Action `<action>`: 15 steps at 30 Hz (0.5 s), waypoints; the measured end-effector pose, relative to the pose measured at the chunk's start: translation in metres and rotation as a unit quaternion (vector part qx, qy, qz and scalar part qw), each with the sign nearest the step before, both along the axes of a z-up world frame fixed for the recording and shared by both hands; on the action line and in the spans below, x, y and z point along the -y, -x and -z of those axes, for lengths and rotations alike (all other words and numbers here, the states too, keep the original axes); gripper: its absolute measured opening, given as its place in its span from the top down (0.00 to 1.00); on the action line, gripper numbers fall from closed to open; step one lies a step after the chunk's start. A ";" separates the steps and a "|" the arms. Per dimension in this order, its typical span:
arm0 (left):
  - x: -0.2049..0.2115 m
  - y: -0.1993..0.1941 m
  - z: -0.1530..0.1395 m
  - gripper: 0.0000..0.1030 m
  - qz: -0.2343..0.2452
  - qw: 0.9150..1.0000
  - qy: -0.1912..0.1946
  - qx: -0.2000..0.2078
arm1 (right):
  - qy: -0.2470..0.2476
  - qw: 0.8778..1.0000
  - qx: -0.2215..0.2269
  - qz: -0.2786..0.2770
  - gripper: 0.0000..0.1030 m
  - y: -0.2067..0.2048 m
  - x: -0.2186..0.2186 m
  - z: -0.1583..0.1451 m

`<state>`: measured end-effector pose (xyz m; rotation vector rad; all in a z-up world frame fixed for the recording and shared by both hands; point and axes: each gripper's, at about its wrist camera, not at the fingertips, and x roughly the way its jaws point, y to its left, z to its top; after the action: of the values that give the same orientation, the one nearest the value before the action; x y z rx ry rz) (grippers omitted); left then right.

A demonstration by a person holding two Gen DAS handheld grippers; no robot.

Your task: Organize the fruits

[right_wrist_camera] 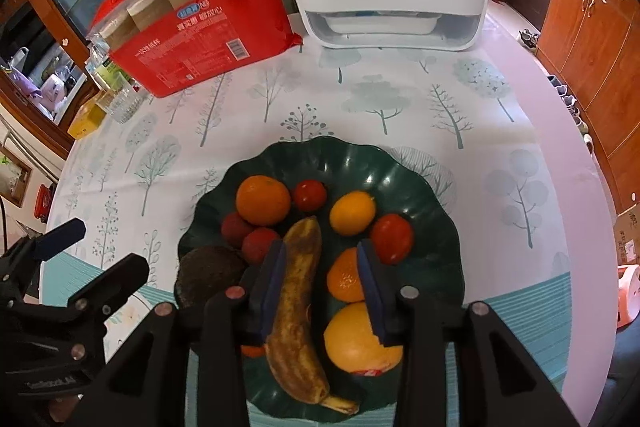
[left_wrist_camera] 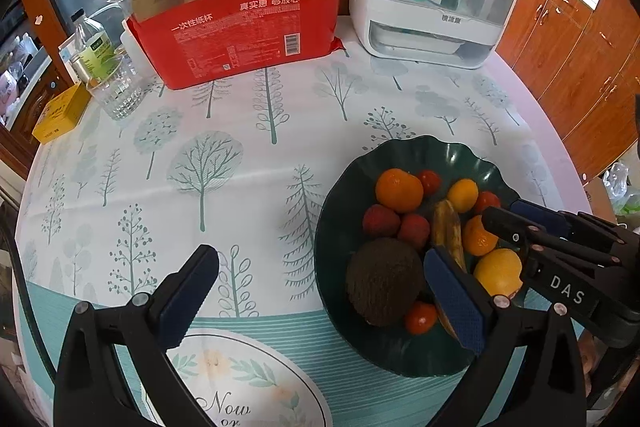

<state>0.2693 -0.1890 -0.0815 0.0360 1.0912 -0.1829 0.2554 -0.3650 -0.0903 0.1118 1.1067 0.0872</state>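
Hovering over green plate [right_wrist_camera: 420, 163] — right claw [right_wrist_camera: 322, 287] parted around banana [right_wrist_camera: 298, 291], unpressed, left claw [left_wrist_camera: 320, 291] wide, empty

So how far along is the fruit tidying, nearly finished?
It looks nearly done: every fruit in view lies in the green plate, including the banana, oranges and tomatoes. The right tool hangs over the banana, jaws slightly apart, not clearly gripping it. The left tool is open and empty. No fruit shows on the tablecloth.

Fruit-filled green plate [left_wrist_camera: 340, 195] beside left claw [left_wrist_camera: 328, 291]
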 end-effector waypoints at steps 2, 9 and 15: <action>-0.003 0.004 -0.004 0.01 0.001 1.000 0.001 0.004 | 0.004 1.000 0.005 -0.002 0.64 0.004 -0.003 -0.005; -0.016 0.023 -0.017 0.01 -0.002 1.000 0.013 0.014 | 0.008 1.000 0.025 -0.002 0.64 0.020 -0.014 -0.023; -0.033 0.046 -0.025 0.01 -0.007 1.000 0.020 0.019 | 0.007 0.999 0.039 0.002 0.63 0.044 -0.028 -0.033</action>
<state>0.2230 -0.1558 -0.0568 -0.0037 1.0489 -0.1910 0.2110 -0.3374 -0.0568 0.0963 1.0298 0.0795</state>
